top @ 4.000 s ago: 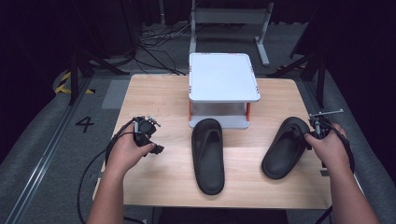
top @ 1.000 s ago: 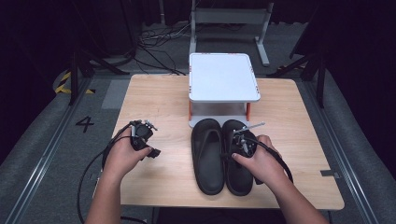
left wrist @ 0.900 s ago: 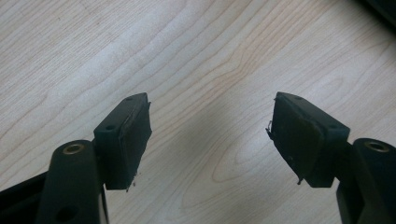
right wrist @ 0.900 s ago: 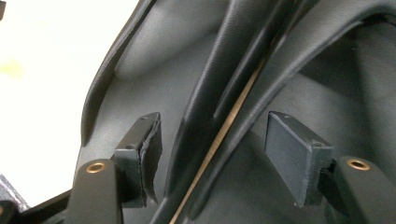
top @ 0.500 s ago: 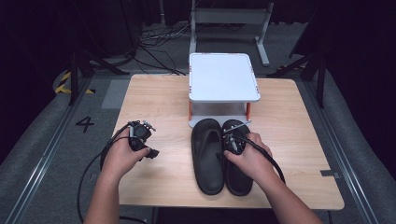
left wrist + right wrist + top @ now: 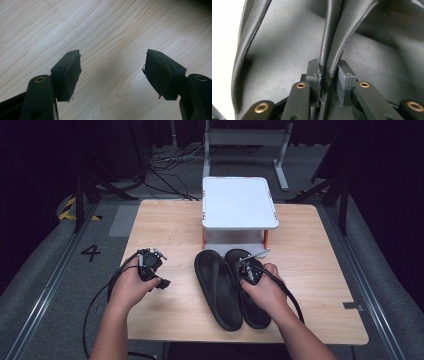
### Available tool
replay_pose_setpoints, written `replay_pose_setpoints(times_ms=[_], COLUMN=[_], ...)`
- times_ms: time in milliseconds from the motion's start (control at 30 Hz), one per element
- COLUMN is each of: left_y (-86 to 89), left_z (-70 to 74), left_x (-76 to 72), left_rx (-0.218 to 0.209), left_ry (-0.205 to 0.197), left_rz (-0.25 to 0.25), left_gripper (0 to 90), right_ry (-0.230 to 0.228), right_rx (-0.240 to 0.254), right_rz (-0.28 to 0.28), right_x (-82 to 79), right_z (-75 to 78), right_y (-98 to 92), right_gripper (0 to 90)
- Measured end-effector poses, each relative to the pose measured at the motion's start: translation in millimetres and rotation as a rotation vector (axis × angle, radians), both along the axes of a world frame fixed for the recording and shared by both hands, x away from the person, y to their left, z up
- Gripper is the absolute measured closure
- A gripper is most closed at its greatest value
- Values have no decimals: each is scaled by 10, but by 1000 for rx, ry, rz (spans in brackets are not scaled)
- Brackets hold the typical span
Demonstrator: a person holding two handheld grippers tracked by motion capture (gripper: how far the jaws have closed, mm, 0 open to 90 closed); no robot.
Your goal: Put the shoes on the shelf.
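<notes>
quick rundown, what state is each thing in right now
left sandal: flat on the table, sole down, touching the right sandal
right sandal: flat beside it, edges of both pinched together
right gripper: jaws just closed, shut on both sandals' edges
left gripper: open, nothing between its jaws, over bare wood
white stand: upright behind the sandals, top bare
table: level

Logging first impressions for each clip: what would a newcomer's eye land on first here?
Most likely the pair of black sandals lying side by side at the middle of the wooden table, just in front of a white stand. The right gripper has just been closing, and its jaws pinch the straps of the right-hand sandal. The left gripper hangs open over bare wood to the left.
</notes>
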State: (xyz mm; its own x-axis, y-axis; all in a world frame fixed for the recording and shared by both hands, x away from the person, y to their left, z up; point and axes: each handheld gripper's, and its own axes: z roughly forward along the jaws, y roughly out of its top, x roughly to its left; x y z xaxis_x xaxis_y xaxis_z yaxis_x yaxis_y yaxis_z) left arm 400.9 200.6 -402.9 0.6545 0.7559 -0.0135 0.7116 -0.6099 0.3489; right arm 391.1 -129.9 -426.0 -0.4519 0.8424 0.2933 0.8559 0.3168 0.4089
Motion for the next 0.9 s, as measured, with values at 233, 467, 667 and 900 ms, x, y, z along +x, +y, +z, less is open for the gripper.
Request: replay_pose_setpoints(times_ms=[233,467,667,900], left_y=[21,41,41,53], left_z=[6,18,18,16], left_x=[-5,-7,0,1], left_rx=[-5,-6,-4,-13], left_ry=[-4,-7,-8,-6], left_rz=[6,12,8,16], left_gripper=[305,307,307,307], right_ry=[-12,-52,-98,-122], right_rx=[-45,4,16,38], right_rz=[20,-6,-53,-144], right_x=[-13,36,140,349], right_z=[30,207,353,447], right_y=[31,-43,-114,-211], right_gripper=[772,772,771,771])
